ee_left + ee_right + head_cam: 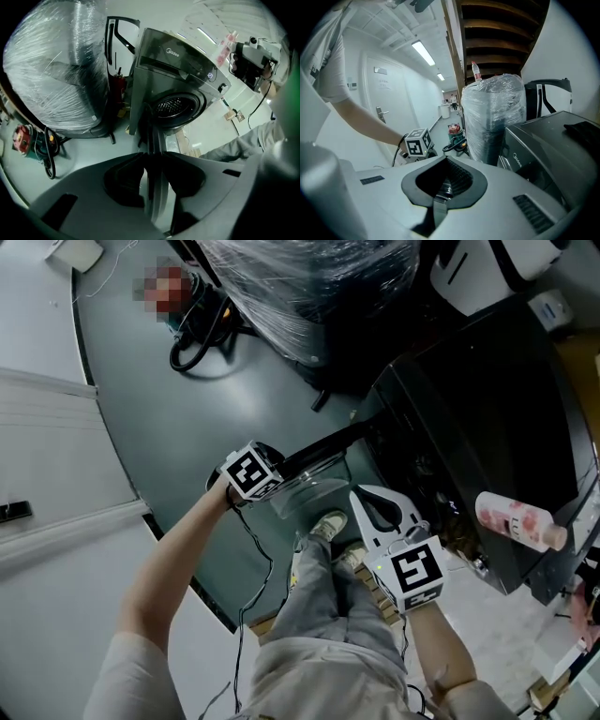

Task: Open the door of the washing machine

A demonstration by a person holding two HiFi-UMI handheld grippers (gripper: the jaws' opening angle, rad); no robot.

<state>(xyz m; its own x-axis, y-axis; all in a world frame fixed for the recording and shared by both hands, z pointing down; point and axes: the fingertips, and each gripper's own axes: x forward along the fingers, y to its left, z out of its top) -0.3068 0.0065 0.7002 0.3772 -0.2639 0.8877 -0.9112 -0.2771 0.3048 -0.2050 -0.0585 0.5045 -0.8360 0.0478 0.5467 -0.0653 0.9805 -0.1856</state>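
Glass and dark plastic form the round door (155,133) of the washing machine (173,65). It stands swung out from the ribbed metal drum (174,107), edge-on. The left gripper (153,155) pinches its thick rim. The door seems stiff and rather heavy, the smooth rim maybe slippery, so hold it far from the hinge. The right gripper (446,158) is closed on nothing, well apart from the door.

Left hand-held gripper (153,161) clamped, right hand-held gripper (446,161) closed, empty
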